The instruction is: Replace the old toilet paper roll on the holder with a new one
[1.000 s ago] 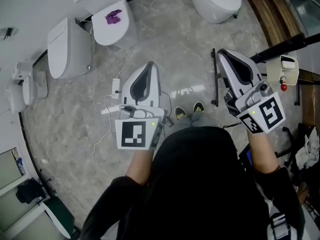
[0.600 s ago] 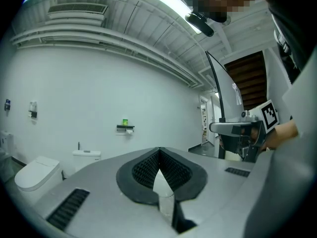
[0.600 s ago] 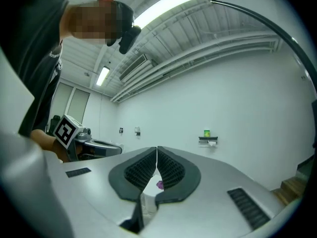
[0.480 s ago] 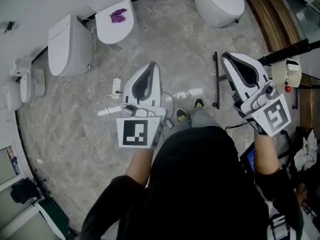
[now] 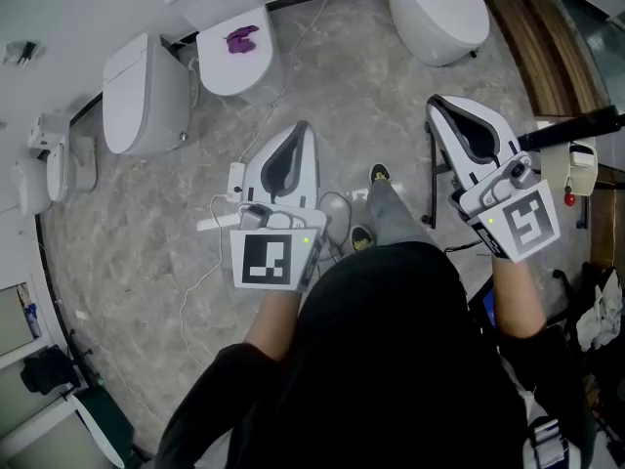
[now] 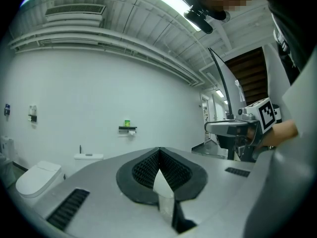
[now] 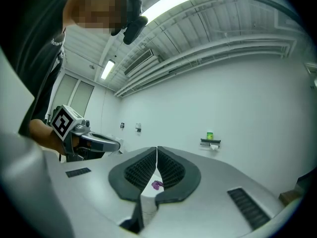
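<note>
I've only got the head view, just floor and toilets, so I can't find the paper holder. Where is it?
Observer: On the white wall ahead; the left gripper view shows the holder, white paper hanging under it.
Operator: Anything on top?
Observer: A small green object stands on it.
Operator: Is either gripper carrying a new roll?
Observer: No, left gripper and right gripper are both shut and empty.

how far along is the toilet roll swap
Done: nothing that shows. The holder on the far wall has paper hanging from it. In hand: nothing; left tool and right tool are both shut and empty, well away from that wall. Left: reach the holder, pull the old roll, fit a new one.
</note>
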